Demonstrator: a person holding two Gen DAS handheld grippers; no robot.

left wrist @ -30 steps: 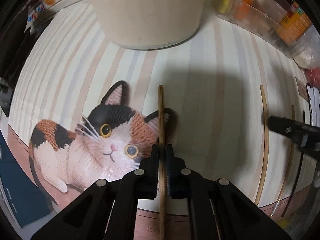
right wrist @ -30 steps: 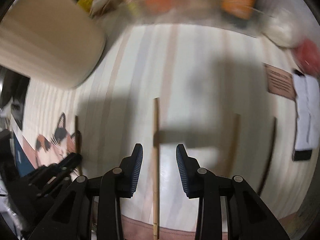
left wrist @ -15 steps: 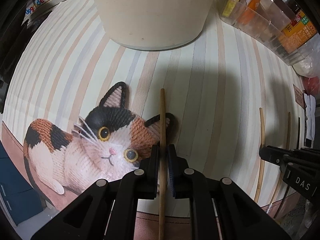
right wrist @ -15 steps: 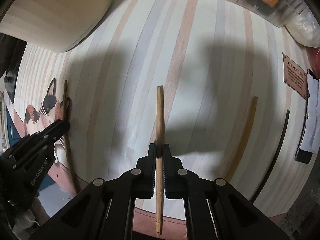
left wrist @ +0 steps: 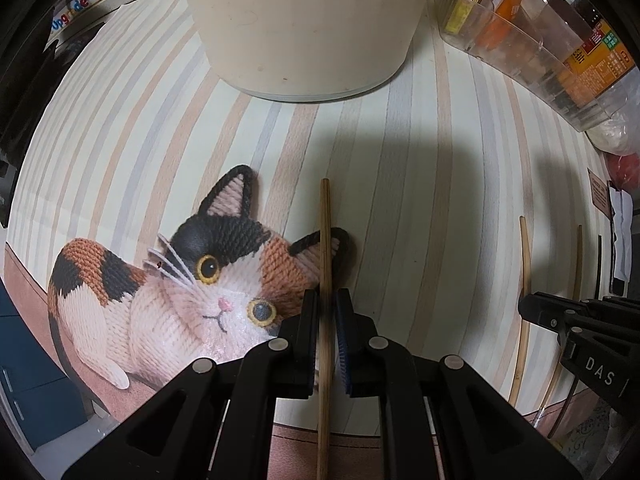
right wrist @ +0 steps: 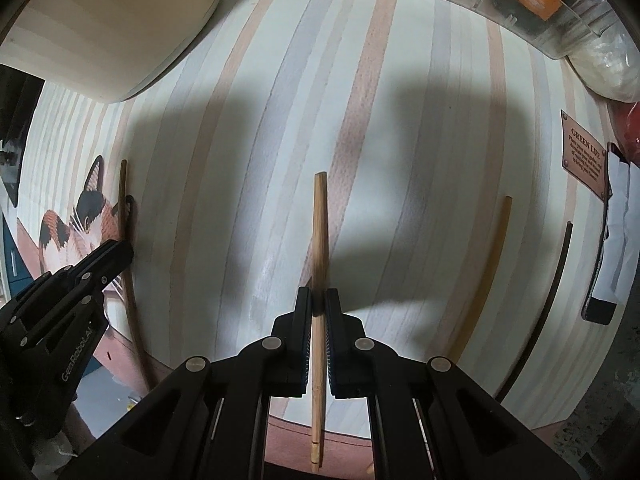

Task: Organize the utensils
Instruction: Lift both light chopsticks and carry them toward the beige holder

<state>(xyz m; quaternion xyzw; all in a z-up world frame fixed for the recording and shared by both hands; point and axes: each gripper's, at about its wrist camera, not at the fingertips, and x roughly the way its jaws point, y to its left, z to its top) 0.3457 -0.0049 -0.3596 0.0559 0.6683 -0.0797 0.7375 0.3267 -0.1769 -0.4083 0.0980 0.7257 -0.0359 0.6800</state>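
A striped placemat (left wrist: 420,168) in cream, peach and grey, printed with a knitted calico cat (left wrist: 192,292), fills most of both views; its brown near border runs under the tools, and its right edge carries a small brown label (right wrist: 582,156). At the far side a large cream round container (left wrist: 304,24) stands on the mat. To its right, along the far right edge, sits a clear plastic bin of packets and bottles (left wrist: 532,48). Between the container and the chopsticks the mat is bare.

The left gripper (left wrist: 327,312), black with blue pads, points down with its jaws pressed onto a darker brown wooden chopstick (left wrist: 325,240). This stick lies across the cat's right ear, its far tip on open mat and its near end past the mat's border.

The right gripper (right wrist: 318,304) is clamped on a pale bamboo chopstick (right wrist: 320,232) that lies mid-mat. Its jaws have just closed on the stick.

To the right of that lie a second pale chopstick (right wrist: 486,272) and a thin dark chopstick (right wrist: 548,292), apart from each other and close to the mat's right edge.
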